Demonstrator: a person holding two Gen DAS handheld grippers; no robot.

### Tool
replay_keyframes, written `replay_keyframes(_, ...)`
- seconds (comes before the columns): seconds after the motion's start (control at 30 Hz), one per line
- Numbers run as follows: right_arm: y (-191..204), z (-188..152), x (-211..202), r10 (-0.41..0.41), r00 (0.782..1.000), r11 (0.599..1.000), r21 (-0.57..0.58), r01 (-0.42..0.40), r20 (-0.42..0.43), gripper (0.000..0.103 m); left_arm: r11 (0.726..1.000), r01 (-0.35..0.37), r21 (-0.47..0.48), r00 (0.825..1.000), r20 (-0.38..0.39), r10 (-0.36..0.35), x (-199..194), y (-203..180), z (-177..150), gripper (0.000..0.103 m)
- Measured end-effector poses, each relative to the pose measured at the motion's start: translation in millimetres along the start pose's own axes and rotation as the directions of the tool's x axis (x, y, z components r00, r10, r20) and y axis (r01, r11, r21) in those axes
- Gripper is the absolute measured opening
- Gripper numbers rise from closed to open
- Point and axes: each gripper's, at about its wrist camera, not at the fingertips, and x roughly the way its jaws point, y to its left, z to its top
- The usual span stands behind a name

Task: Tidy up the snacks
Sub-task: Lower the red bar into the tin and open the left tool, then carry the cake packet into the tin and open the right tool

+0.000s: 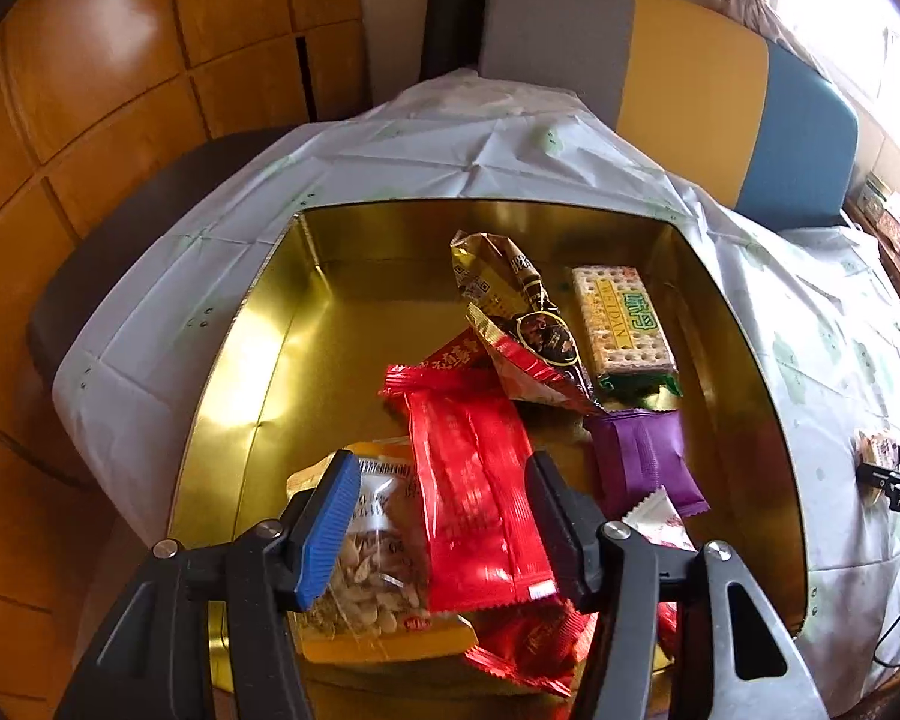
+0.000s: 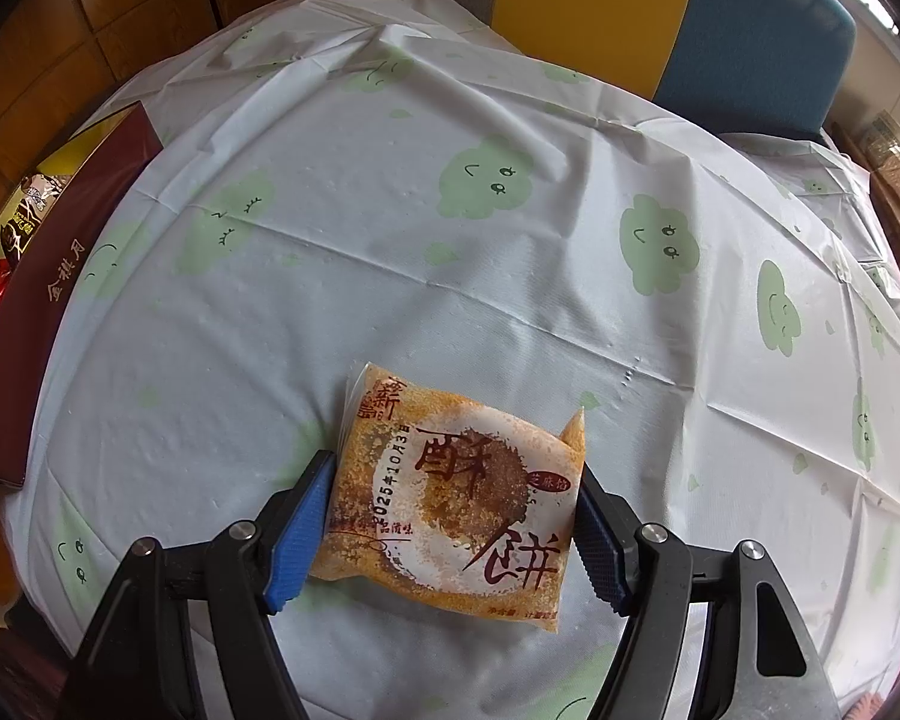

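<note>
In the left wrist view a gold tin box (image 1: 258, 324) holds several snacks: a long red packet (image 1: 474, 480), a clear bag of seeds (image 1: 372, 564), a purple packet (image 1: 642, 456), a cracker pack (image 1: 621, 321) and a gold-and-red bag (image 1: 522, 324). My left gripper (image 1: 438, 528) is open above the box, its fingers either side of the red packet, holding nothing. In the right wrist view an orange-and-white pastry packet (image 2: 456, 498) lies on the tablecloth. My right gripper (image 2: 450, 534) straddles it, its pads at both edges of the packet.
The table carries a white cloth with green cloud faces (image 2: 486, 180). The box's maroon outer wall (image 2: 48, 300) stands at the left of the right wrist view. A grey, yellow and blue bench back (image 1: 690, 78) runs behind the table.
</note>
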Motion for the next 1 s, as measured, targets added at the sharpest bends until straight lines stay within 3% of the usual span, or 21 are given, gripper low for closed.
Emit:
replay_keyframes(0.2,7.0,-2.1,-2.0,-0.027,1.000,0.999,-0.018,0.027,0.010,0.073,1.000,0.008,-0.028,0.998,0.060,-0.006,-23.8,-2.2,-6.7,0.058)
replay_keyframes(0.53,10.7,-5.2,-4.0,-0.035,0.999,0.999,-0.020,0.035,0.011,0.071,1.000,0.014,0.019,0.992,0.124,-0.017,-49.3,-18.5,-14.8,0.058)
replay_keyframes(1.0,13.3,-0.2,-13.2,-0.042,0.999,0.999,0.003,0.042,-0.002,0.066,0.999,0.035,0.014,0.991,0.132,-0.036,-54.1,-11.0,-24.1,0.058)
